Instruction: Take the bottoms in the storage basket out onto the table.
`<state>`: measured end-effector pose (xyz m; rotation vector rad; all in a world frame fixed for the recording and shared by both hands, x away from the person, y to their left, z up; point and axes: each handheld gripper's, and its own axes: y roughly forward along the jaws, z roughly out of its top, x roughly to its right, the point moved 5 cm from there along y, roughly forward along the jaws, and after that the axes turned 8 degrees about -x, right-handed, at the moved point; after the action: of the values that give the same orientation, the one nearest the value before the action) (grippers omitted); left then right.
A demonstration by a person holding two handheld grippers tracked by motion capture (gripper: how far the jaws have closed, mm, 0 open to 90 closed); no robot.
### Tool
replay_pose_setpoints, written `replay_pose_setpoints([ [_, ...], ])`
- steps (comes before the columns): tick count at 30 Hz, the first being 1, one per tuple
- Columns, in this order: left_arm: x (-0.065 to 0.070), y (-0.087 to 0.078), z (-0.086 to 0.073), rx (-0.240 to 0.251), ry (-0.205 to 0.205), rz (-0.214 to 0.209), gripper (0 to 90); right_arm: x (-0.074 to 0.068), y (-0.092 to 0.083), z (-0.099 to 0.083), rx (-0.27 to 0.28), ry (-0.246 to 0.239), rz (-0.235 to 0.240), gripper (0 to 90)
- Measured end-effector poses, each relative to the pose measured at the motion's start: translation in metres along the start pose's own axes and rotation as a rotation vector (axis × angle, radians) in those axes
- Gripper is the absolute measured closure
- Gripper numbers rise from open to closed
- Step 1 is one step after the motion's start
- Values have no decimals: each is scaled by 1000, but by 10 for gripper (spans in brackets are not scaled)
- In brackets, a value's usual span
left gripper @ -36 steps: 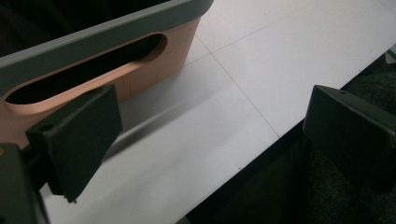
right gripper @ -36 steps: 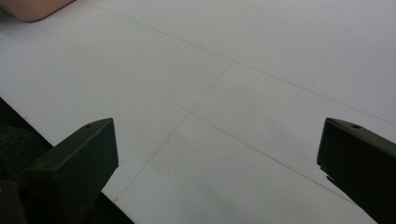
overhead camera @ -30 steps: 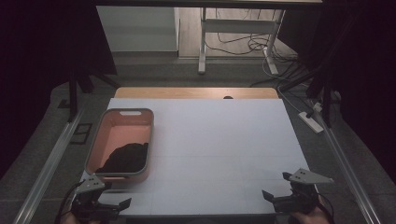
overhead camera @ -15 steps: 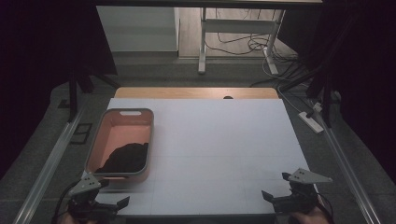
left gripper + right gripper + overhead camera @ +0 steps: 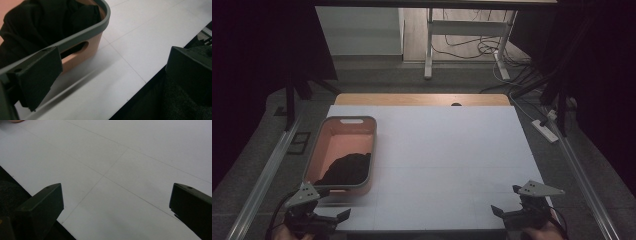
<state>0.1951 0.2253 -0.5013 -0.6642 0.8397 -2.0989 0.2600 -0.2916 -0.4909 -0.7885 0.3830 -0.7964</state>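
A salmon-coloured basket point(image 5: 343, 134) with a grey rim stands on the left of the white table point(image 5: 452, 150). A crumpled black cloth point(image 5: 347, 170) lies in its near half. My left gripper point(image 5: 333, 202) is open at the table's near left corner, just in front of the basket's near end. In the left gripper view the basket rim point(image 5: 82, 33) and the black cloth point(image 5: 37, 22) sit close ahead of the open left gripper point(image 5: 112, 75). My right gripper point(image 5: 506, 200) is open at the near right corner. In its own view the right gripper point(image 5: 117, 205) holds nothing over bare table.
A wooden strip point(image 5: 422, 99) runs along the table's far edge. Metal rails point(image 5: 267, 175) flank both sides. A power strip point(image 5: 544, 130) and cables lie on the floor at the right. Desk legs point(image 5: 428, 45) stand beyond the table.
My left gripper has drifted slightly to the left near the basket's front end. The right gripper and the basket have stayed put.
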Motion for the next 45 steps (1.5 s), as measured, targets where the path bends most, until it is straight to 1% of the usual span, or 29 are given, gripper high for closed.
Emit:
replay_pose_setpoints([
  [3,-2,0,2,-2,-3,5,7,0,0,0,-2,0,1,0],
  [5,-3,0,4,6,2,9,5,0,0,0,-4,0,1,0],
  [9,-3,-1,9,18,-5,-4,0,0,0,0,-4,3,1,0],
  [11,-5,-1,10,5,-9,7,1,0,0,0,-5,4,1,0],
  [15,-9,-3,13,7,-18,17,1,0,1,0,-6,5,-1,0],
  [21,-14,0,21,-10,-24,44,2,1,0,0,-6,13,-7,0],
  [24,-17,0,25,-7,-22,58,2,1,0,0,-7,12,-6,0],
  [28,-21,1,31,-6,-20,48,2,1,1,0,-9,13,-7,0],
  [32,-24,5,36,-15,-22,33,2,1,1,0,-13,11,-6,0],
  [37,-30,11,42,-33,-9,39,2,0,2,0,-19,0,-8,0],
  [45,-39,19,50,-64,-1,30,2,0,2,0,-21,-2,-4,0],
])
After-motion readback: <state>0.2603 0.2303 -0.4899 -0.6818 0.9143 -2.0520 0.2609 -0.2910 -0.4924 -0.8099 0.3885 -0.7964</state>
